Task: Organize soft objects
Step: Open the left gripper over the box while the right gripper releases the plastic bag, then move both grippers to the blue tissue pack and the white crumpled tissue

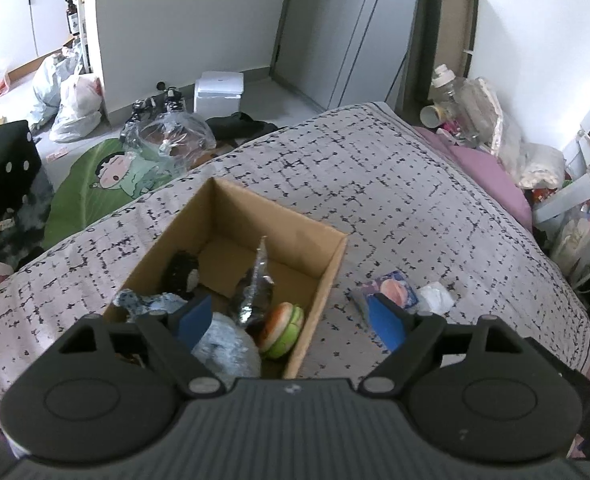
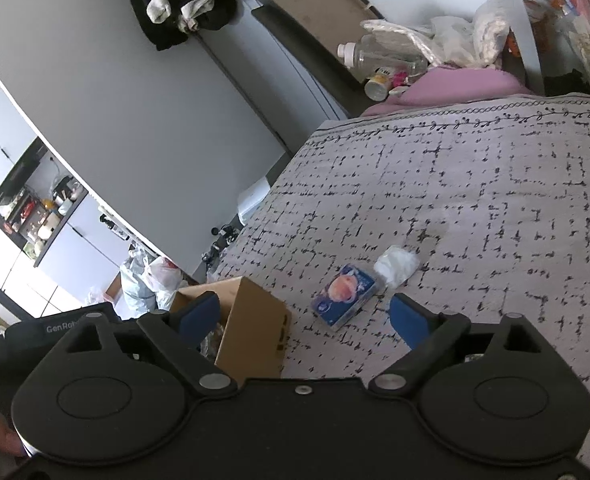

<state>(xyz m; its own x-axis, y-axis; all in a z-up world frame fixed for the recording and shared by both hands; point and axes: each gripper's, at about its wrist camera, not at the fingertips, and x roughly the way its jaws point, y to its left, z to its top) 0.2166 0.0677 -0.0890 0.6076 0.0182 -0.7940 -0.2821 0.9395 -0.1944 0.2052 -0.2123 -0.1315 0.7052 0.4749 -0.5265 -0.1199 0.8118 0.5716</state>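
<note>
An open cardboard box [image 1: 331, 264] stands on the patterned bed cover [image 1: 415, 184]. It holds a burger-shaped squishy toy [image 1: 283, 330], a dark plush [image 1: 181, 270], a silvery wrapped item [image 1: 251, 288] and a clear plastic-wrapped bundle [image 1: 225, 350]. My left gripper [image 1: 293, 316] is open and empty above the box's near end. A blue tissue pack [image 2: 345, 294] and a crumpled white tissue [image 2: 395, 266] lie on the cover right of the box [image 2: 251, 332]. My right gripper [image 2: 305, 318] is open and empty, just short of the tissue pack.
The tissue pack [image 1: 391, 292] and white tissue [image 1: 435, 300] lie right of the box in the left wrist view. A pink pillow [image 2: 455, 84], bottles [image 2: 379, 58] and bags crowd the bed's far end. The floor at left holds plastic bags [image 1: 75, 104], a white box [image 1: 217, 92] and a green mat [image 1: 95, 184].
</note>
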